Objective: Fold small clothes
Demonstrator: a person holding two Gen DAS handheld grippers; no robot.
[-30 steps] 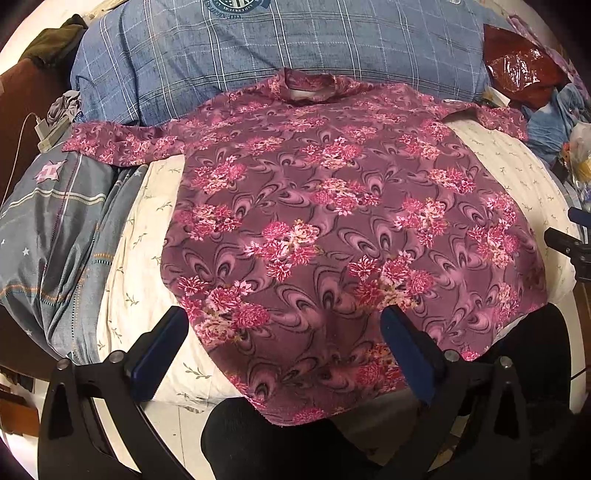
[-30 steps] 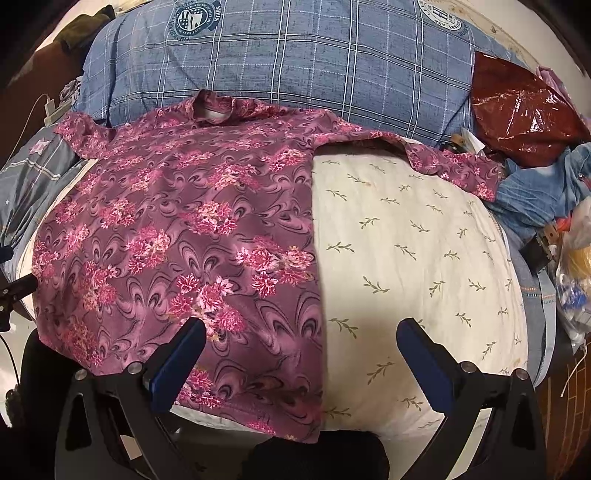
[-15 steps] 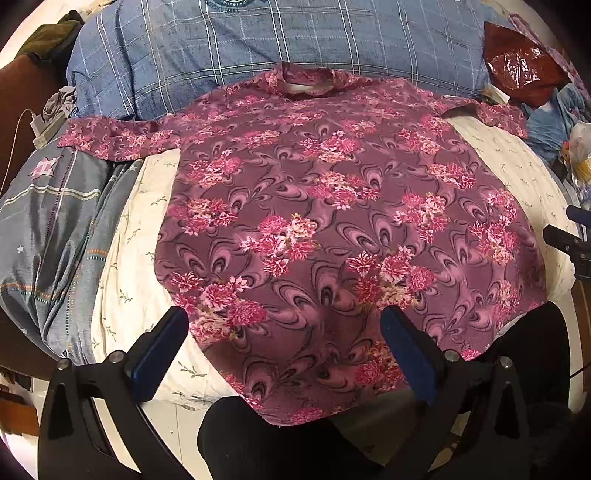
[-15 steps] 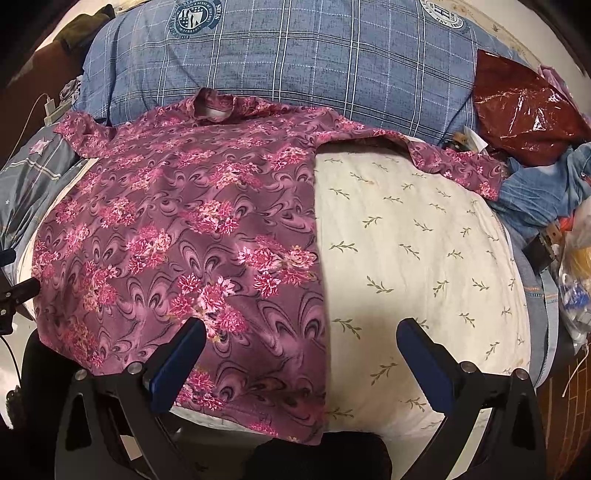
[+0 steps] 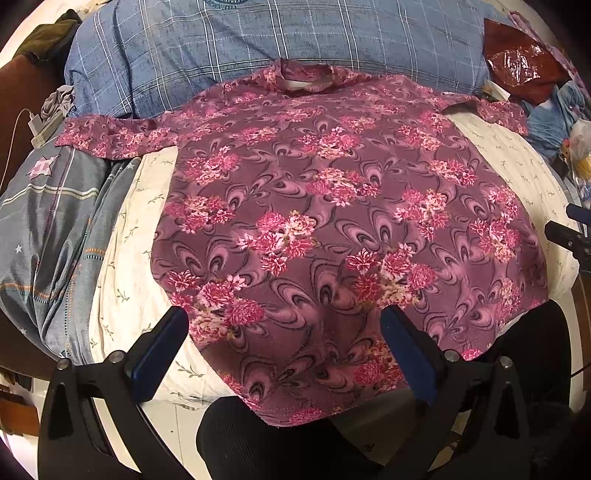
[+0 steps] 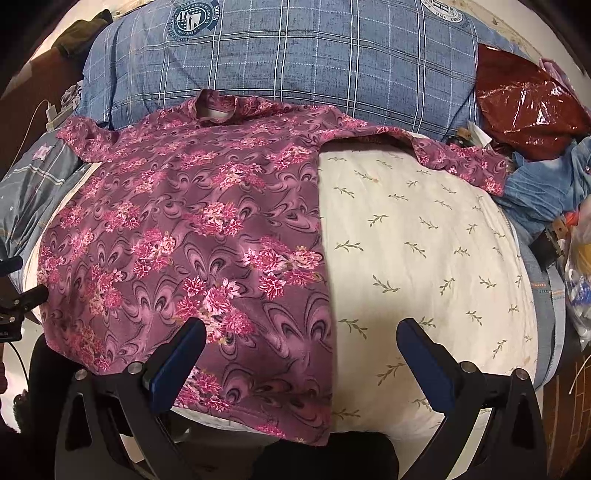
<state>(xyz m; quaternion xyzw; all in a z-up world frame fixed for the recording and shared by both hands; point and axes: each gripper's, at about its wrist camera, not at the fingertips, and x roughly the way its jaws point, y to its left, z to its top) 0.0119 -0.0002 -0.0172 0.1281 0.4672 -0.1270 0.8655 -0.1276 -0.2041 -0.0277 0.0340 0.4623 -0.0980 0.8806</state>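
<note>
A purple shirt with pink flowers lies spread flat on a cream leaf-print cushion, collar away from me, both sleeves stretched out sideways. It also shows in the right wrist view, on the left half of the cushion. My left gripper is open and empty, hovering over the shirt's near hem. My right gripper is open and empty over the shirt's right side edge near the hem. Neither touches the cloth.
A blue plaid pillow lies behind the shirt. A grey striped quilt is at the left. A dark red plastic bag, blue denim cloth and clutter sit at the right. Black-clad legs are below the hem.
The left gripper has drifted slightly right and forward, so the shirt sits a little further left in its view. The right gripper's view has barely shifted. Both grippers stay open.
</note>
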